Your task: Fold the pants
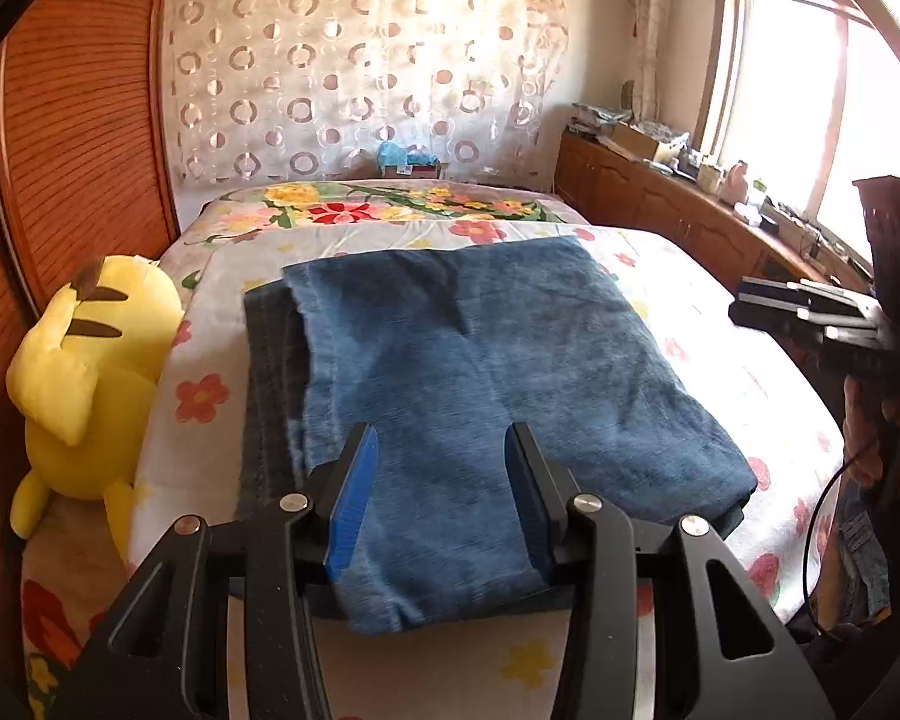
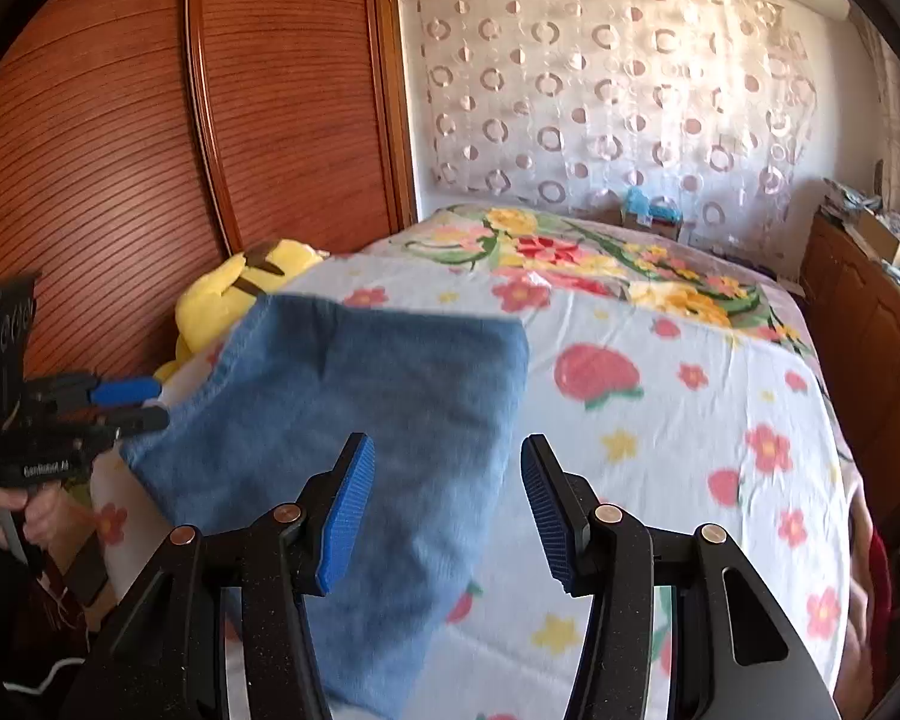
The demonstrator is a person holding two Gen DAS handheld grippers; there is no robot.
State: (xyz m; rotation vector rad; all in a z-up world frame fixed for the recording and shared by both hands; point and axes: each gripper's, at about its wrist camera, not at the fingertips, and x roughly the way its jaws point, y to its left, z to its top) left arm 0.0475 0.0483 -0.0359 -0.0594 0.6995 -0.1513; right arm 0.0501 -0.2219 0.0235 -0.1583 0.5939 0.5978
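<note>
Pants point(image 1: 480, 372) lie folded flat on the flowered bed point(image 1: 720, 360), near edge hidden behind the left gripper point(image 1: 441, 456). Both left and right gripper point(image 2: 447, 468) have jaws apart, holding nothing. Right view blurred. Yellow plush toy point(image 1: 84, 384) partly cut off at the bed's left.

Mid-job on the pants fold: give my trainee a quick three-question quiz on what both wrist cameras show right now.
1. True or false: the left gripper is clamped on the jeans.
2. What lies at the bed's edge beside the wooden wardrobe? A) a pillow B) a yellow plush toy C) a laptop
3. Fill in: the right gripper has its jaws ____.

Key: 1 false, its jaws stand apart over the folded denim; 2 B; 3 open.
</note>
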